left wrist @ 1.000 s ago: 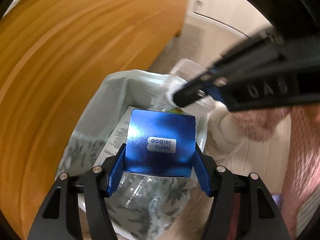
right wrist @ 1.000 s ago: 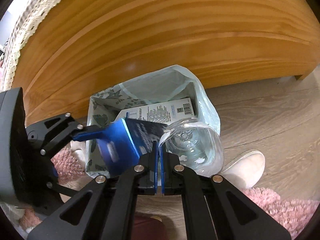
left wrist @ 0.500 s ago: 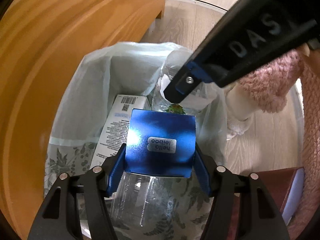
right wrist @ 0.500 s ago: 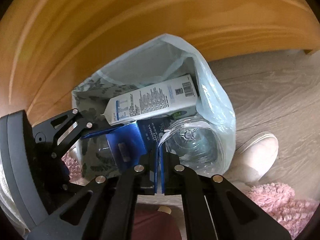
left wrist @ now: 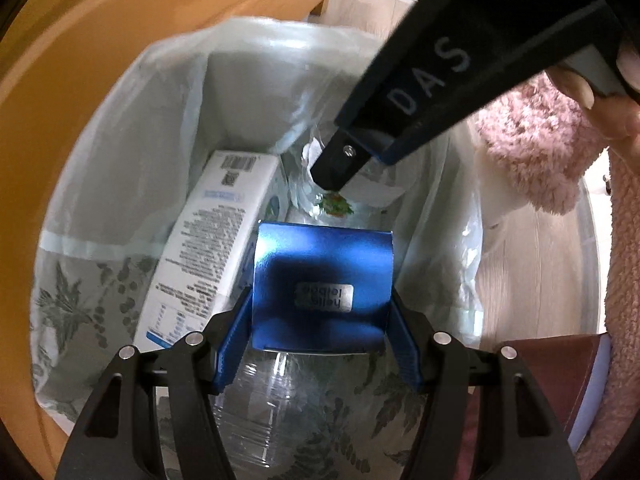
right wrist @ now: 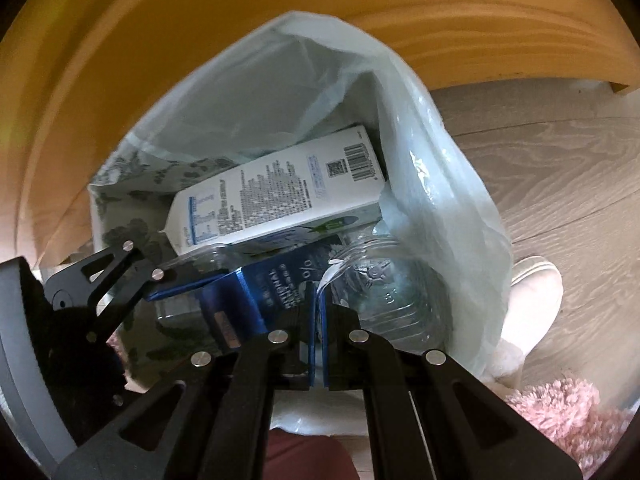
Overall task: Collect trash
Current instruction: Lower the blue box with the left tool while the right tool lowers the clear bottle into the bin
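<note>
Left gripper: clamped on the two side edges of a blue box, fingers spread to the box's width; held inside the mouth of the bag.
Blue box: shiny, with a small silver label reading "hello" upside down; hanging above a clear bottle, next to the white carton. Also seen from the right wrist view, with white print on its side.
Right gripper: fingers nearly together, pinching the rim of the trash bag at its near edge; thin white plastic caught between the blue pads. In the left wrist view, reaching in from the upper right with "DAS" printed on its arm.
Trash bag: pale, translucent, lining a bin with a leaf pattern; mouth held open.
White carton: lying tilted against the inside wall, barcode and fine print facing up.
Second clear bottle: on its side just behind the right fingertips, base toward the camera.
Surroundings: wooden furniture panel behind the bag; wood-grain floor; white shoe; pink fluffy rug; pink sleeve near the right hand.
</note>
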{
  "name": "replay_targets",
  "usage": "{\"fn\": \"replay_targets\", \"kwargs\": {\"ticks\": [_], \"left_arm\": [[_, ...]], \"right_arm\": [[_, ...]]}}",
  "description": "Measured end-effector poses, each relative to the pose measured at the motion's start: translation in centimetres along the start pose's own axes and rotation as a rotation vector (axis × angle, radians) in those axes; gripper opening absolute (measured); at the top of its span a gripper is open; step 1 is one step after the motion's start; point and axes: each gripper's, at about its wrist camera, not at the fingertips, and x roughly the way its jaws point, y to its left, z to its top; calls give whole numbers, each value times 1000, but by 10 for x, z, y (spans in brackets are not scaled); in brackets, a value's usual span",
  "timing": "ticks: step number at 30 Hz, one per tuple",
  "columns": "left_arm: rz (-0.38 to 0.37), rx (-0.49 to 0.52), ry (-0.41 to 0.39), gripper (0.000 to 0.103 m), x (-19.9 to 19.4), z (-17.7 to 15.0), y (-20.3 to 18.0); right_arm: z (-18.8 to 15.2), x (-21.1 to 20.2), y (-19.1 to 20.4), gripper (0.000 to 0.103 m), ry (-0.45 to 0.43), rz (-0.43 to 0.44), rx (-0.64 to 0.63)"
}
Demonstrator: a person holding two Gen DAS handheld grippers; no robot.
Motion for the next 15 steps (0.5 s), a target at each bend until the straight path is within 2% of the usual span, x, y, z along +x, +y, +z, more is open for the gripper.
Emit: {"fn": "replay_targets", "kwargs": {"ticks": [4,9,15], "left_arm": [[-10,-39,1,62,-5,3,3],[-44,-126,-40,62,-27,5,16],[-47,-194,-77,63,-51,1,22]], "right_arm": [[1,4,0,2,5,5,11],[0,2,0,3,5,18,12],[-1,-9,-3,3,-6,48,51]]}}
